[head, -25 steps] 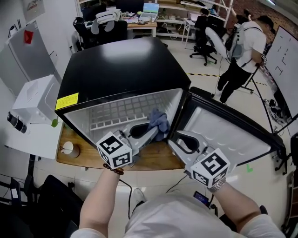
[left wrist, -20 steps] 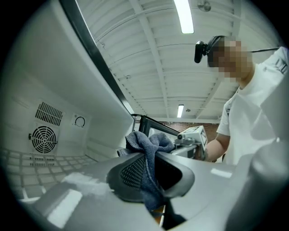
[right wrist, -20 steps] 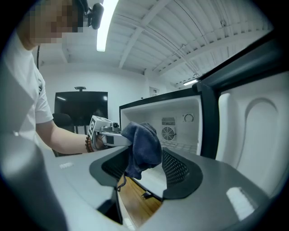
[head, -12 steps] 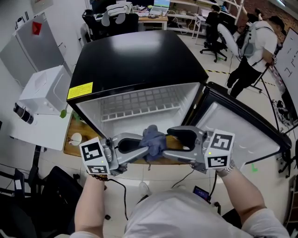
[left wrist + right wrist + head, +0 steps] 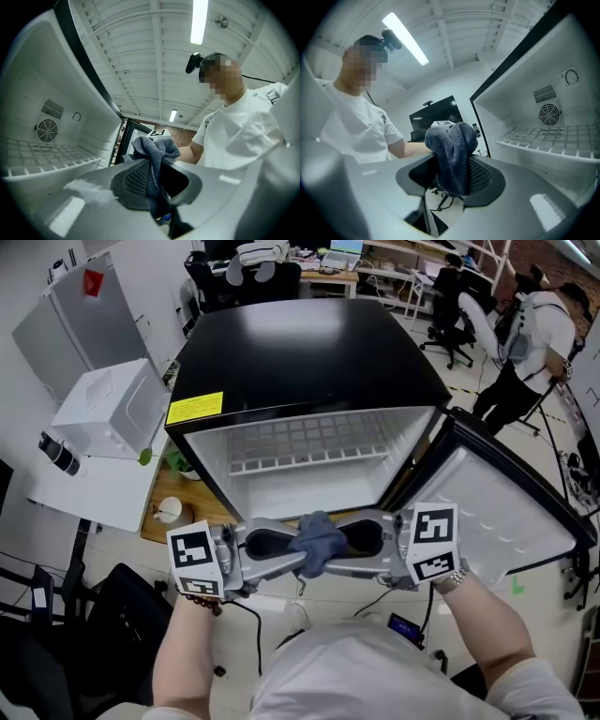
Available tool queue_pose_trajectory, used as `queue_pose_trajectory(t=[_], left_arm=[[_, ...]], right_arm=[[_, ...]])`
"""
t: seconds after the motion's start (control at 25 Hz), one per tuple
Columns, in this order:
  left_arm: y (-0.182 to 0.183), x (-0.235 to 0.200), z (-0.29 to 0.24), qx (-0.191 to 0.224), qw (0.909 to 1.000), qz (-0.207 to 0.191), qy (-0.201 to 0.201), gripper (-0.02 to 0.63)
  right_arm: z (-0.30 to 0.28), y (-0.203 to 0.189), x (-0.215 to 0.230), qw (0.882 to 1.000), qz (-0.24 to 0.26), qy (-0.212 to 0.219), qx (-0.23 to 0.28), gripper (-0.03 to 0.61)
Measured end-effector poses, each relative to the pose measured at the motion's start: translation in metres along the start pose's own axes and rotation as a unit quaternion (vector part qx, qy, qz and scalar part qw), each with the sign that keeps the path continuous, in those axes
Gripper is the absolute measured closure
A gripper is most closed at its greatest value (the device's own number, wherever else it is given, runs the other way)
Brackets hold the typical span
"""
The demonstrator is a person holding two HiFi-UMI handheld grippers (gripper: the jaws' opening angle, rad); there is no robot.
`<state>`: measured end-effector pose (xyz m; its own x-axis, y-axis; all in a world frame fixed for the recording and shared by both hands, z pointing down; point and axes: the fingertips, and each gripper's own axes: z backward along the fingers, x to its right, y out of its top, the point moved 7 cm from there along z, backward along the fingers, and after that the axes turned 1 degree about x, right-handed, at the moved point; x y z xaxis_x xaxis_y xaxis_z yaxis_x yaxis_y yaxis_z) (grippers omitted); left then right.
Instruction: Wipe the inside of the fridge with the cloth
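Nearest, level and tip to tip in front of the chest: left gripper (image 5: 284,561) pinching the blue-grey cloth (image 5: 319,538), right gripper (image 5: 351,555) with jaws apart round the same bunch, just now closing. Cloth outside the black fridge (image 5: 309,352), just before its opening. Beyond, door (image 5: 497,512) swung wide at right, white wire shelf (image 5: 309,454) across the inside. Farther off, a standing person (image 5: 539,334) near an office chair (image 5: 448,329).

Yellow label (image 5: 195,408) on the fridge (image 5: 300,343): print too small to read.
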<state>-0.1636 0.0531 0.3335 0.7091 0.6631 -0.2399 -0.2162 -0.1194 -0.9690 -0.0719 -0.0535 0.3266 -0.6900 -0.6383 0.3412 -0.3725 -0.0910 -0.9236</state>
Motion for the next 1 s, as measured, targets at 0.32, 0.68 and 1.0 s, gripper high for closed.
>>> queue_pose_trajectory(t=[0.32, 0.68, 1.0], left_arm=[[-0.013, -0.009, 0.03, -0.039, 0.9936, -0.027, 0.103, 0.515], [-0.029, -0.027, 0.083, -0.053, 0.9589, -0.048, 0.275, 0.423], [-0.045, -0.038, 0.135, -0.02, 0.9025, -0.037, 0.429, 0.428]], right_arm=[[-0.026, -0.007, 0.01, 0.997, 0.053, -0.062, -0.018, 0.472], [-0.063, -0.025, 0.038, 0.978, 0.127, -0.163, -0.04, 0.48], [-0.101, -0.047, 0.071, 0.967, 0.139, -0.208, -0.041, 0.48]])
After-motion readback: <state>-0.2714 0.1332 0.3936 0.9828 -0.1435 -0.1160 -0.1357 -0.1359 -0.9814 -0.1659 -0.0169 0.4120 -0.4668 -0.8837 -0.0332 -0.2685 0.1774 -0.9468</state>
